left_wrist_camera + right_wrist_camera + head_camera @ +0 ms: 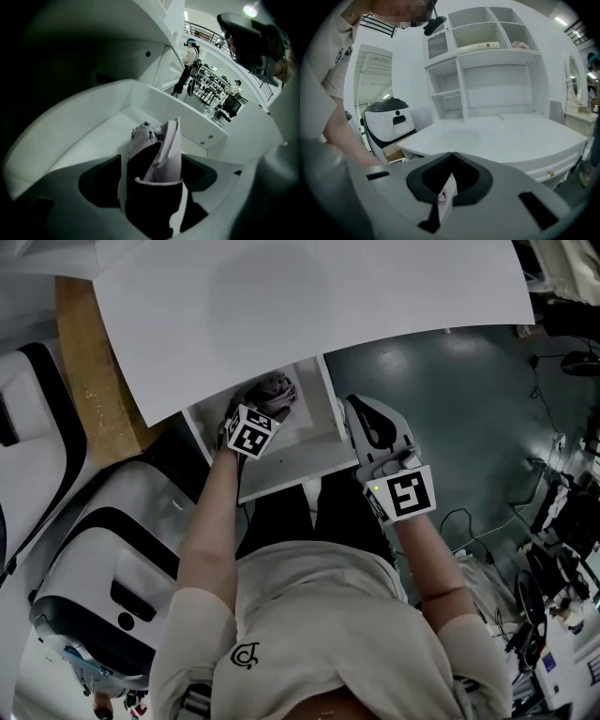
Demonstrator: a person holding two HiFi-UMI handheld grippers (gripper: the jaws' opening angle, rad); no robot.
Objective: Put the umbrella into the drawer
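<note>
The white drawer (305, 454) stands pulled out from under the desk. A folded lilac umbrella (274, 393) lies in its back part. My left gripper (247, 418) reaches down into the drawer over the umbrella. In the left gripper view the umbrella (161, 150) rests on the drawer floor (93, 140) between the wide-spread jaws, and my left gripper (151, 163) is open, with its pads off the fabric. My right gripper (362, 418) hovers by the drawer's right front corner. In the right gripper view my right gripper (451, 160) is shut, with its tips meeting and nothing held.
The white desk top (281, 306) overhangs the drawer's back. A white and black machine (103, 549) and a brown board (89, 381) stand at the left. Cables (553, 549) lie on the grey floor at the right. Shelves (487, 61) rise behind the desk.
</note>
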